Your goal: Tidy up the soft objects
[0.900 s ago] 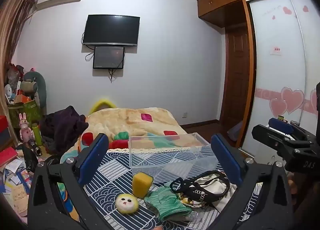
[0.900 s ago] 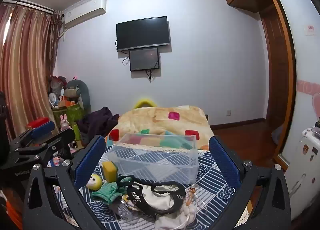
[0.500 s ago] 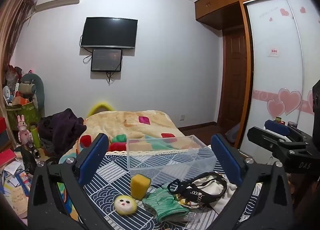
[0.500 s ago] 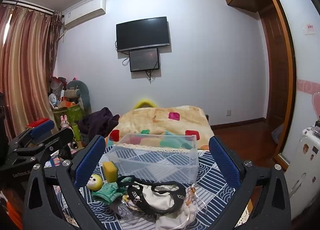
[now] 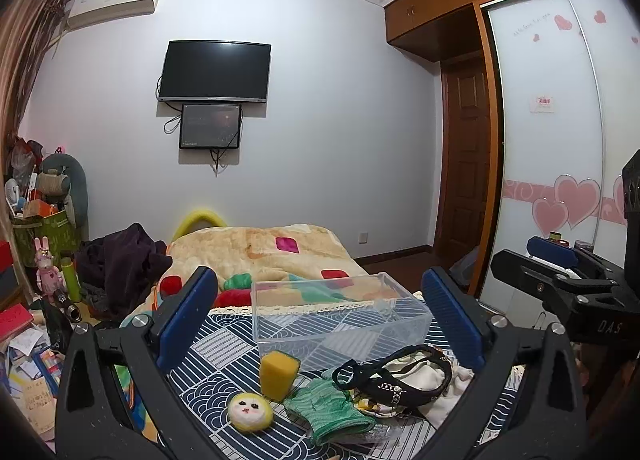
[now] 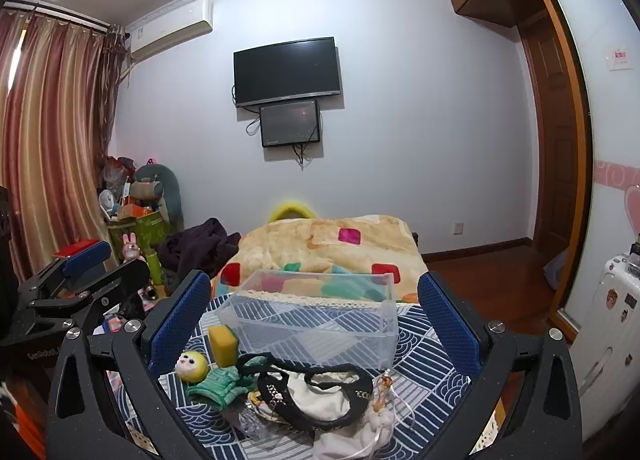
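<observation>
Bin [image 5: 340, 314], clear plastic, sits empty on the patterned cloth [image 5: 224, 352]; bag [image 5: 404, 378], green glove [image 5: 332, 410], sponge [image 5: 278, 374] and plush ball [image 5: 251, 412] lie before it. Left gripper [image 5: 320, 324] and right gripper [image 6: 314, 320] hover wide open, empty. Sorting appears not yet begun; next, descend onto one item.

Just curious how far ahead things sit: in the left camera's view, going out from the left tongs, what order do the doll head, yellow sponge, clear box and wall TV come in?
1. Doll head, nearest, low and left of centre.
2. Yellow sponge, just behind it.
3. Clear box, centre.
4. Wall TV, farthest, on the far wall.
</observation>
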Available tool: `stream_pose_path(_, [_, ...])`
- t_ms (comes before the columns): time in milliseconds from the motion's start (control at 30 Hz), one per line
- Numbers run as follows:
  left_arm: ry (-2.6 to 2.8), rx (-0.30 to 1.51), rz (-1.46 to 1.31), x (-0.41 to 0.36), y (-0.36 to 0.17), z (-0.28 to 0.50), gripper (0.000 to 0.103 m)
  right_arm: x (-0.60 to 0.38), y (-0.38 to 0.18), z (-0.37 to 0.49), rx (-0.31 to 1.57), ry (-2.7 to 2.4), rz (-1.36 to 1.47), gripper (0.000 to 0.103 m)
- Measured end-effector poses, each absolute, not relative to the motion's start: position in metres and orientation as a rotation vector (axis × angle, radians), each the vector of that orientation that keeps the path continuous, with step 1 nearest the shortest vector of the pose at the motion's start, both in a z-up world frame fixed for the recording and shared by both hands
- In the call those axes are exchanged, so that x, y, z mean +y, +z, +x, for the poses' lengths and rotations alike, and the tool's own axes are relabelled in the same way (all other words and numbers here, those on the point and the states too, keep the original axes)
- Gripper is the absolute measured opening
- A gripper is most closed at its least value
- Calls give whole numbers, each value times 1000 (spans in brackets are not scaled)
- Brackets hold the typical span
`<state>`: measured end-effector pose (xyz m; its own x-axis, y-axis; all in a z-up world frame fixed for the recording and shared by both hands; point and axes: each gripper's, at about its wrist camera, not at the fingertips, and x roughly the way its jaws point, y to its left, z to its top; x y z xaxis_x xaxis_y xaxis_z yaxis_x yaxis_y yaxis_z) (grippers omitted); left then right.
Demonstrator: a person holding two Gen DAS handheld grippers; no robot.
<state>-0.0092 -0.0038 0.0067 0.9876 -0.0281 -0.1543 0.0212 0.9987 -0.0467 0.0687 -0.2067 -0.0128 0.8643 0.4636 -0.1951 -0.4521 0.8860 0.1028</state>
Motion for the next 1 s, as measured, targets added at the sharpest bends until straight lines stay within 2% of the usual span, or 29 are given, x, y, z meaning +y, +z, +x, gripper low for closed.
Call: stream_pose_path(1000, [-27,149,-55,-5,5,-10,103,-210,-10,66,210,479,68,103])
